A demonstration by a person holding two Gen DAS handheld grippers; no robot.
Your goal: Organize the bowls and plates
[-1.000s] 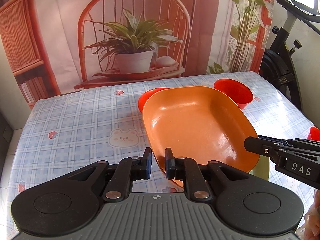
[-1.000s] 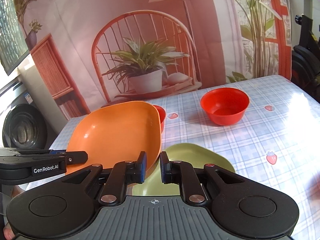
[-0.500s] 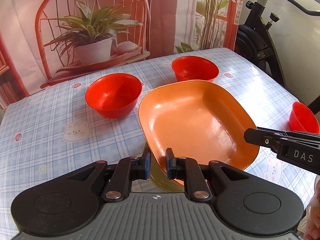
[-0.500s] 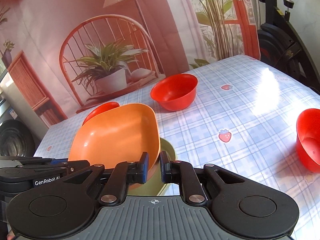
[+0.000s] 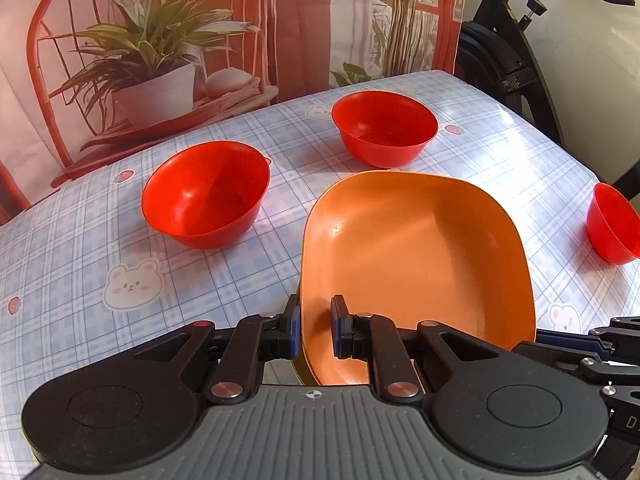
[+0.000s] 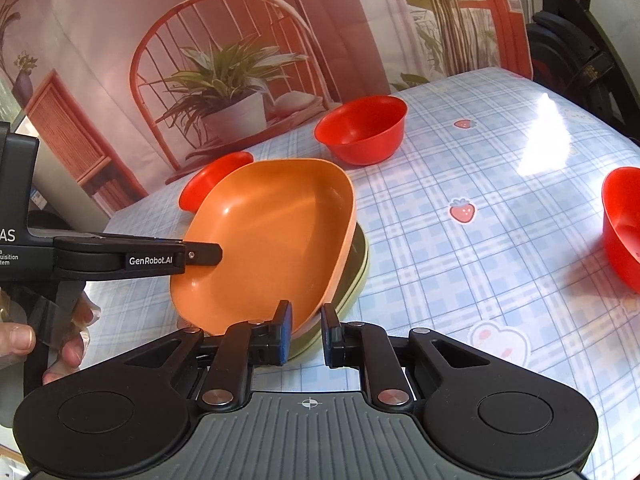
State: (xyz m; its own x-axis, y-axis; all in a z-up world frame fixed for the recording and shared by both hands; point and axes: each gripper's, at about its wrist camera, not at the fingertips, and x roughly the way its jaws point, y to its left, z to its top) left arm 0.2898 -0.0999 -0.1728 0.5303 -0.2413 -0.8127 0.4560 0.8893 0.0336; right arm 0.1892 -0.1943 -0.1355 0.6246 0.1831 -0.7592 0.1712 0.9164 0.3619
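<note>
Blue-checked tablecloth [image 5: 80, 248] with bear and strawberry prints; printed backdrop of a chair and potted plant behind; exercise bike at the right edge.

Left gripper [image 5: 315, 330]: jaws narrow, one finger inside and one outside the near-left rim of the orange plate [image 5: 416, 256]. There is a sliver of gap at the inner pad, so I judge the grip loose or just letting go.

Right gripper [image 6: 304, 330]: jaws likewise narrow, straddling the plate's near-right rim, with a small gap at the right pad.

The orange plate sits nested on the green plate [image 6: 356, 276], its long axis running away from both grippers. It lies directly ahead of both and equally near each.

Three red bowls stand apart: left one [image 5: 206, 194], far one [image 5: 384, 134], right one [image 5: 614, 224]. Judgement: plates stacked, bowls next; the right gripper is nearer the right bowl.
</note>
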